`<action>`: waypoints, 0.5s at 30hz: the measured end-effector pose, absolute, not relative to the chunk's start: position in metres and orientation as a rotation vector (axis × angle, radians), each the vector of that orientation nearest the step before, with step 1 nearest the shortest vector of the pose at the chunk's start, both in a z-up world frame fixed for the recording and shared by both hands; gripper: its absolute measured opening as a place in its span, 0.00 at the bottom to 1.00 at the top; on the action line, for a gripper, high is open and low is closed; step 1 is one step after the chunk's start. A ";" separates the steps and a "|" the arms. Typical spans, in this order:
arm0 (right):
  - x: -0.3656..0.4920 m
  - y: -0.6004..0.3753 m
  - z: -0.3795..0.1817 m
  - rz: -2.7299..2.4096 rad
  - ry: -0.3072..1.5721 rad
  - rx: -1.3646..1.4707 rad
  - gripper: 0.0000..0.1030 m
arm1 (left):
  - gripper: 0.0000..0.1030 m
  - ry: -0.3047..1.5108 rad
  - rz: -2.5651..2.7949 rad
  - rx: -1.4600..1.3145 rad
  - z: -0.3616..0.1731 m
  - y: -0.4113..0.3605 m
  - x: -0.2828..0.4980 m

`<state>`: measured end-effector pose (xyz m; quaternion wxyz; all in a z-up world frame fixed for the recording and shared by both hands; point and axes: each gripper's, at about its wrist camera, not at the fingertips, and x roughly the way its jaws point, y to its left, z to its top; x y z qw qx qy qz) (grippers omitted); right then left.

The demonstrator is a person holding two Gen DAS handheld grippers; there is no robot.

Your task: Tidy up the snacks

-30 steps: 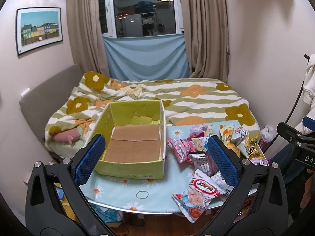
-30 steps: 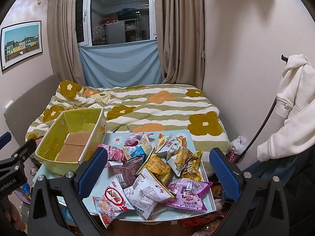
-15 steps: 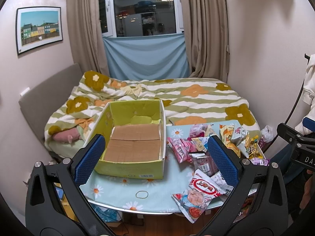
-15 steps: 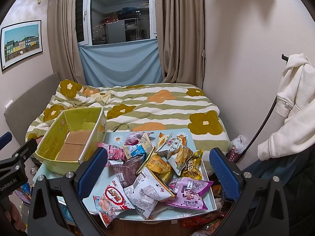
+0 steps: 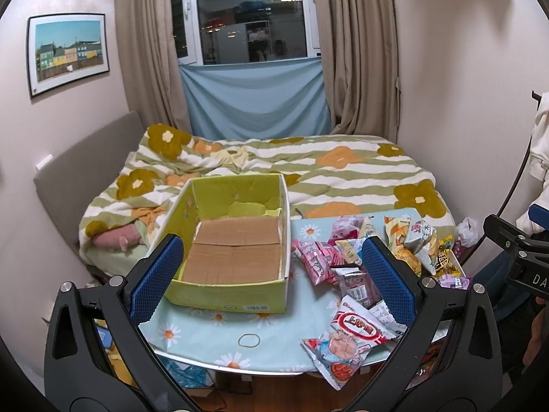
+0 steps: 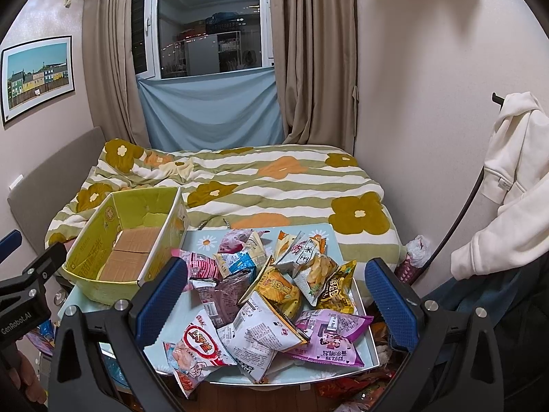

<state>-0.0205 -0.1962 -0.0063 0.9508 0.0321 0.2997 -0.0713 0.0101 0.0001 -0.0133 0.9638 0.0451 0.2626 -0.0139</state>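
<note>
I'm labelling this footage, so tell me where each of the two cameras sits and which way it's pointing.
Left wrist: on the open left gripper, facing the yellow box and bed; right gripper at the right edge.
Right wrist: on the open right gripper, above the snack pile; left gripper and a hand at the left edge.
Shared: box, red-and-white packet, table, bed.

I can read "GenRobot.AI" in white on the black body of the left gripper, seen from the right wrist view. On the right gripper, at the edge of the left wrist view, only "DA" shows. The red and white snack bag carries "Oishi" and large Chinese characters "上好佳". A pale bag shows "玉米". The green box has yellow Chinese print I cannot make out.
</note>
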 end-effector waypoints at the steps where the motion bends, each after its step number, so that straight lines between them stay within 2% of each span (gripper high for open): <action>1: -0.020 -0.196 -0.006 -0.145 0.610 0.065 1.00 | 1.00 0.532 -0.029 0.090 -0.013 0.000 0.010; 15: -0.021 -0.193 -0.006 -0.141 0.610 0.066 1.00 | 1.00 0.554 -0.033 0.099 -0.011 -0.001 0.013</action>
